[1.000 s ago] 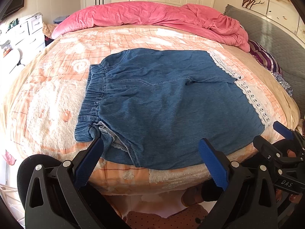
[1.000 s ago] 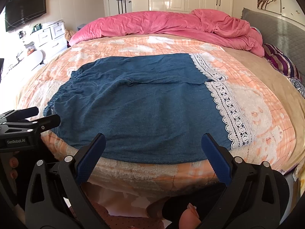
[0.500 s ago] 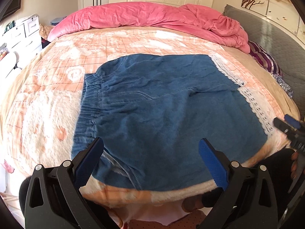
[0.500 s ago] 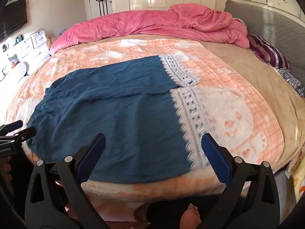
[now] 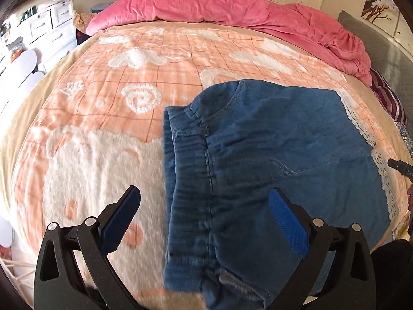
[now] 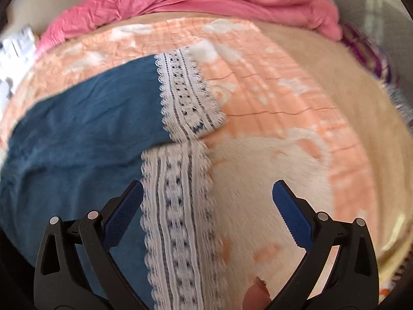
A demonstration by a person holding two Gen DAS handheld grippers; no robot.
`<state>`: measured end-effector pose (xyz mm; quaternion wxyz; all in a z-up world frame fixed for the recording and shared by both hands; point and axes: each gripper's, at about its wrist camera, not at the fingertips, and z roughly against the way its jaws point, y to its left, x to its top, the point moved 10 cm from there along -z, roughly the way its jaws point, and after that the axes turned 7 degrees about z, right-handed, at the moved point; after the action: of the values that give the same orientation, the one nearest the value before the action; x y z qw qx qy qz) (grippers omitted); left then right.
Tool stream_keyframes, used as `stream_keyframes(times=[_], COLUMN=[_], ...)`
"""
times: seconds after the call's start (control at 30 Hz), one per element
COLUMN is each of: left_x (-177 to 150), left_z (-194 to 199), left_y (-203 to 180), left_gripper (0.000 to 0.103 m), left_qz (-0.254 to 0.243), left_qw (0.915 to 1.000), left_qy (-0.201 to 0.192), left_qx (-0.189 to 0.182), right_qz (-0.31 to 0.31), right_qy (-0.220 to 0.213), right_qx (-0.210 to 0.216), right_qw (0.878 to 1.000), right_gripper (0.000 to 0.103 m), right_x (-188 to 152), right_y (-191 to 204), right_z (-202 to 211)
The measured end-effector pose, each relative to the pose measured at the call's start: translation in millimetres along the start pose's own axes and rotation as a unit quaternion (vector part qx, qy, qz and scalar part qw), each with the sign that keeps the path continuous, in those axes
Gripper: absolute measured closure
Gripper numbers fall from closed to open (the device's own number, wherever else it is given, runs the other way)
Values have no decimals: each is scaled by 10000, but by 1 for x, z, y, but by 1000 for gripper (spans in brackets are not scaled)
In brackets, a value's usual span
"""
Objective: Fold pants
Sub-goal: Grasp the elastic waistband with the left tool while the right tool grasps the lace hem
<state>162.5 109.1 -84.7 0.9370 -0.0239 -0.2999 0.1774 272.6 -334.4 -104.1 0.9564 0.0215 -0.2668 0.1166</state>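
Observation:
Blue denim pants (image 5: 271, 160) with white lace hems lie flat on the bed, waistband to the left. My left gripper (image 5: 204, 219) is open and hovers over the elastic waistband (image 5: 188, 180), empty. In the right wrist view the pants (image 6: 77, 134) fill the left side. My right gripper (image 6: 207, 214) is open over the lace hem (image 6: 178, 206) of the near leg, empty. The far leg's lace hem (image 6: 183, 93) lies behind it. The tip of the right gripper (image 5: 401, 168) shows at the left wrist view's right edge.
An orange and white plush blanket (image 5: 129, 82) covers the bed. A crumpled pink duvet (image 5: 232, 7) lies along the far side. A striped pillow (image 5: 387, 98) lies at the right. White drawers (image 5: 49, 31) stand to the left of the bed.
Both grippers have moved forward and lower over the pants. The left one has swung towards the waistband, the right one towards the lace hem. Both stay open.

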Motion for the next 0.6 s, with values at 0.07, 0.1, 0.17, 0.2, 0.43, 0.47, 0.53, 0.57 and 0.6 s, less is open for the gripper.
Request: stream_keyframes(times=[0.07,0.1,0.17,0.2,0.43,0.47,0.53,0.57,0.6], left_x=[-1,-1,-3,-2,-3,-4,-3,-2,-1], left_z=[-9,-12,-17,-18,-30,-32,-33,-34,-34], left_y=[0,-1,-5,-9,-22,-22,-20,-20,-19], left_gripper=[5,5,5,5,19,19,19,19,19], left_qz=[7,23,14,-27,-336,-324,-331,-340,-352], left_qw=[10000,10000,9999,9999,9990,9991,9990,9989,9988], left_qy=[27,52,28,-53,-303,-272,-292,-314,-328], left_qx=[-4,-54,-106,-152,-67,-63,-62,-52,-41], right_qz=[-69,-34,86,144,-79,-124,-165,-181,-194], right_qy=[66,58,40,79,196,158,48,9,-64], right_qx=[227,264,306,312,966,1008,1146,1154,1076], right_qw=[9997,9996,9995,9994,9951,9947,9933,9932,9940], right_gripper=[9,13,15,17,86,92,97,98,98], right_x=[5,7,11,13,7,6,4,3,2], right_y=[1,3,6,7,15,16,18,17,13], right_z=[-12,-14,-21,-26,-37,-34,-26,-23,-17])
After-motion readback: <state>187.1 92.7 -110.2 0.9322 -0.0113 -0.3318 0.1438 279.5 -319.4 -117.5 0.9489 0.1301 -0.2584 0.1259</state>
